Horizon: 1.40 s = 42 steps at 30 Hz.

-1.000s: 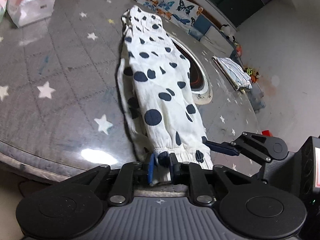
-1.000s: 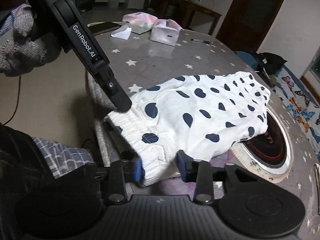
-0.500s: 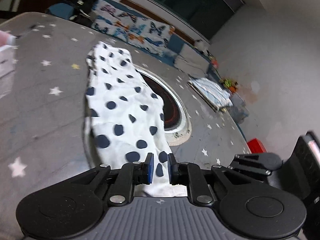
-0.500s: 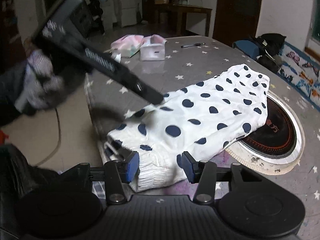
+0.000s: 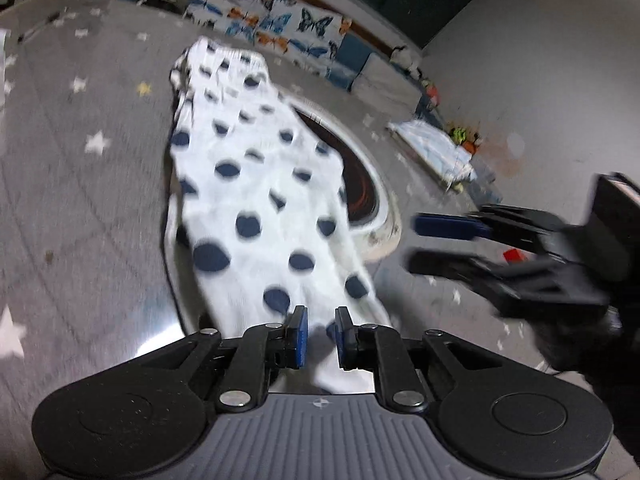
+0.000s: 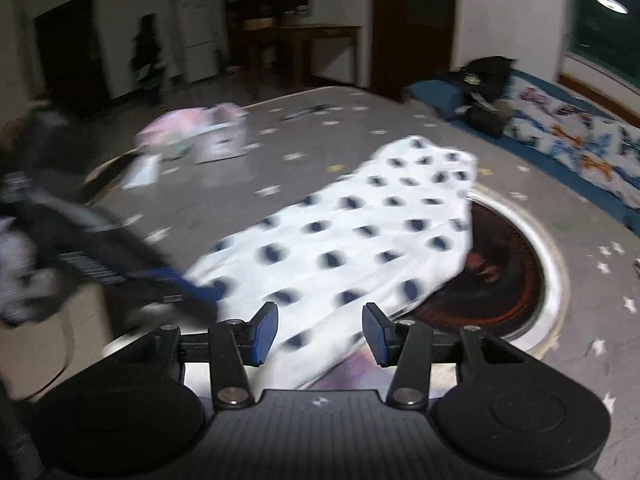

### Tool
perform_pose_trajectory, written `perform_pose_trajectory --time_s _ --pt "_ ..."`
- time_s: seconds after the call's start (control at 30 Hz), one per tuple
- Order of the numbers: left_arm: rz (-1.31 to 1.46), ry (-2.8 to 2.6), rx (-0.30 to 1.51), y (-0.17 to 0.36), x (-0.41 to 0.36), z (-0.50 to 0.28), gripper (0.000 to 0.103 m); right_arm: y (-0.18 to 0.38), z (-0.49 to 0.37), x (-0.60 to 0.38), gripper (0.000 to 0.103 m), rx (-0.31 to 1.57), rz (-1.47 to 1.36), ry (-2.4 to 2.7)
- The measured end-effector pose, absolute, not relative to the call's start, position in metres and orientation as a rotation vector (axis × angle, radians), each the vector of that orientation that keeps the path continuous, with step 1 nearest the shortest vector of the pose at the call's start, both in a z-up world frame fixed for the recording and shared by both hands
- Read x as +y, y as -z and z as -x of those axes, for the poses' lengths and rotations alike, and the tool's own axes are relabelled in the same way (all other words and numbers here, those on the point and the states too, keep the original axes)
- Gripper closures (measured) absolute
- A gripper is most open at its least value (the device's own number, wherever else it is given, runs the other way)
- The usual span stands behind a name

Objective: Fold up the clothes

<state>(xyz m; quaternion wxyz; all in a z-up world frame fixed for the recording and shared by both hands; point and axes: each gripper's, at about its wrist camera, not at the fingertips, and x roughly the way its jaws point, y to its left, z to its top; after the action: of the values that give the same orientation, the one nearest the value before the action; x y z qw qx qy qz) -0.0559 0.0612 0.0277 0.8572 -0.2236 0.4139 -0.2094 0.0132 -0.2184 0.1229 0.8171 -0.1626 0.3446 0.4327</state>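
White trousers with dark blue dots (image 5: 256,200) lie lengthwise on the grey star-print table, also in the right wrist view (image 6: 360,248). My left gripper (image 5: 319,336) is shut on the near hem and holds it lifted off the table. My right gripper (image 6: 320,334) is open, its pads on either side of the raised near edge of the cloth, not pinching it. It shows in the left wrist view (image 5: 452,240) to the right of the trousers. The left gripper shows blurred in the right wrist view (image 6: 192,292) at the cloth's left corner.
A round dark hotplate with a white rim (image 6: 516,276) is set in the table, partly under the trousers (image 5: 360,196). Pink and white tissue boxes (image 6: 208,136) stand at the far side. A butterfly-print couch (image 6: 568,128) runs behind the table.
Both grippers have risen and moved forward over the table, carrying the near hem up. The right gripper's jaws have widened off the cloth. The frames are now motion-blurred.
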Motion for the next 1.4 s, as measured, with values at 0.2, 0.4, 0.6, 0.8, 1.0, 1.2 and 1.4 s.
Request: perform_pose_trajectory --time_s 0.2,0.4,0.6,0.8,1.0,1.2,1.4 --pt "0.445 0.388 0.840 -0.036 0.068 0.028 0.088 -0.099 -0.074 -0.228 0.064 0.789 0.236 -0.800" --pt "0.417 0.359 0.845 -0.034 0.067 -0.002 0.087 -0.076 -0.118 -0.240 0.067 0.838 0.152 -0.725" --pt "0.369 0.390 0.863 -0.032 0.046 -0.027 0.085 -0.062 -0.139 -0.242 0.068 0.852 0.108 -0.742" --pt "0.292 0.418 0.865 -0.031 0.017 -0.057 0.085 -0.058 -0.149 -0.237 0.077 0.854 0.056 -0.815" --pt "0.271 0.423 0.886 -0.019 0.005 -0.076 0.086 -0.065 -0.148 -0.232 0.084 0.831 0.003 -0.916" --pt "0.275 0.412 0.902 -0.009 0.005 -0.083 0.086 -0.070 -0.143 -0.222 0.086 0.817 -0.002 -0.983" --pt "0.291 0.399 0.903 -0.005 0.006 -0.085 0.087 -0.070 -0.137 -0.214 0.084 0.811 -0.008 -1.040"
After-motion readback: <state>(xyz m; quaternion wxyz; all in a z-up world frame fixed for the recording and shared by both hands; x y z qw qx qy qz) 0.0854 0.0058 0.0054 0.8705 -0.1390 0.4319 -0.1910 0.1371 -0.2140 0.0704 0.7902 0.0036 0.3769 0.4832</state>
